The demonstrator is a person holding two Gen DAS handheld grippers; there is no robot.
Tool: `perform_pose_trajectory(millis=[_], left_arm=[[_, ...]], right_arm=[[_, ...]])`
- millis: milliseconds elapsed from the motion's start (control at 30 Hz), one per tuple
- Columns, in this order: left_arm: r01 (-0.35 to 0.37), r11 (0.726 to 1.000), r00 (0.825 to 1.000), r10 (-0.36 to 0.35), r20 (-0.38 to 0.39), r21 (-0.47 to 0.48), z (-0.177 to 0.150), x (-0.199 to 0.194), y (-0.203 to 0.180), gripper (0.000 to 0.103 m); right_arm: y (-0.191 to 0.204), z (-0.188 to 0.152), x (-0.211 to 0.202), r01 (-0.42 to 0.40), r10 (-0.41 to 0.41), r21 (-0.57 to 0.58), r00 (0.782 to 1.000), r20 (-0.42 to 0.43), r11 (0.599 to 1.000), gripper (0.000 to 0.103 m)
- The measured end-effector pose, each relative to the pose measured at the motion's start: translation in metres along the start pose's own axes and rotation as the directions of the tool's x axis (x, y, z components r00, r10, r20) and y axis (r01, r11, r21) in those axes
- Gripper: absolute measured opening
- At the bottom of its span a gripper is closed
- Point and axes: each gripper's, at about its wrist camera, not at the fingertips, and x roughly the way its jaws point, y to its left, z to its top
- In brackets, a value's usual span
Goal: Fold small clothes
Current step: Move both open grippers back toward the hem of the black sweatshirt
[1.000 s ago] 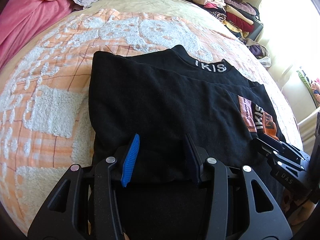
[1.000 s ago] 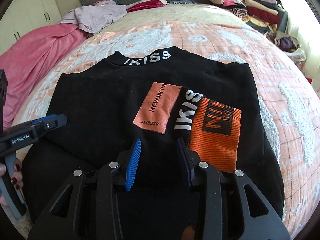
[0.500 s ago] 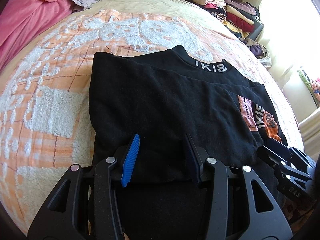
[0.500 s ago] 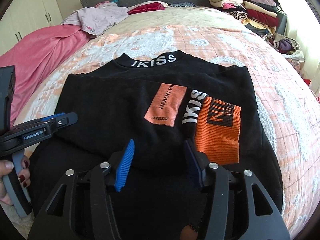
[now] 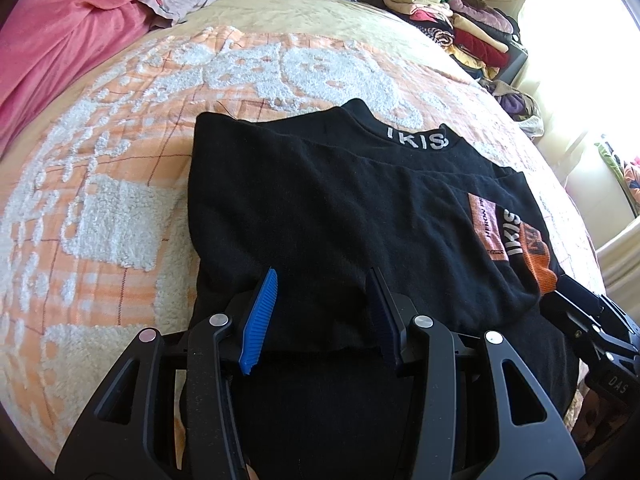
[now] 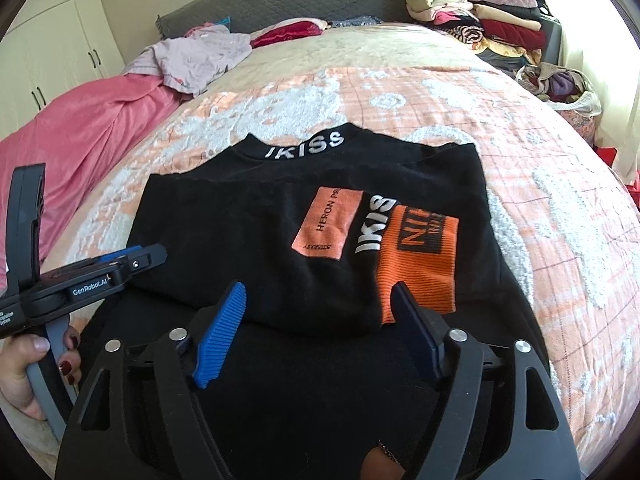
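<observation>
A black sweatshirt [image 5: 340, 216] with a white IKISS collar lies on the bed, its sleeves folded in across the body. It also shows in the right wrist view [image 6: 248, 232], with an orange cuff [image 6: 420, 256] and a salmon label on top. My left gripper [image 5: 320, 312] is open and empty, low over the near folded edge on the left half. My right gripper [image 6: 316, 328] is open and empty over the near edge just below the orange cuff. Each gripper shows at the other view's side edge.
The bed has an orange and white fluffy blanket [image 5: 120, 184]. A pink cover [image 6: 72, 128] and a lilac garment [image 6: 196, 56] lie at the far left. A stack of folded clothes [image 6: 480, 12] stands at the far right, beside a bag of clothes.
My right gripper has drawn back toward me and opened wider, so more of the bed shows. My left gripper has stayed in place, open.
</observation>
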Motion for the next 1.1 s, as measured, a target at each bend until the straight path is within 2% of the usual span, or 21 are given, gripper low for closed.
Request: perform_pose_trajectory(millis=[333,467,500,533,600,800,1100], left_arm=[[-0.009,1.000,0.999,0.010,0.043,-0.005,-0.002,-0.024,0.002,0.043],[-0.016,1.000,0.998,0.016,0.063,-0.003,-0.003,-0.035,0.002,0.047],[-0.019,1.000,0.997,0.019,0.068,-0.002,-0.003,-0.037,0.002,0.048],[-0.021,1.000,0.997,0.021,0.073,-0.002,-0.004,-0.040,0.003,0.048],[-0.023,1.000,0.996,0.022,0.085,0.001,-0.004,-0.046,0.002,0.049],[-0.030,1.000,0.993,0.029,0.112,0.008,-0.007,-0.060,-0.001,0.057],[-0.038,0.999,0.989,0.036,0.142,0.009,-0.013,-0.079,-0.004,0.076]], right_arm=[[-0.005,0.001,-0.020,0.015,-0.018,0.041,0.998,0.053,0.999,0.080],[-0.007,0.001,-0.030,0.018,-0.022,0.049,0.997,0.075,0.999,0.080],[-0.007,0.001,-0.032,0.019,-0.023,0.051,0.997,0.079,0.999,0.081],[-0.008,0.001,-0.034,0.020,-0.024,0.053,0.996,0.084,0.998,0.088],[-0.008,0.001,-0.039,0.018,-0.024,0.060,0.995,0.099,0.998,0.090],[-0.008,0.000,-0.051,0.009,-0.018,0.074,0.992,0.126,0.997,0.091],[-0.005,-0.006,-0.071,-0.009,-0.003,0.073,0.986,0.167,0.997,0.092]])
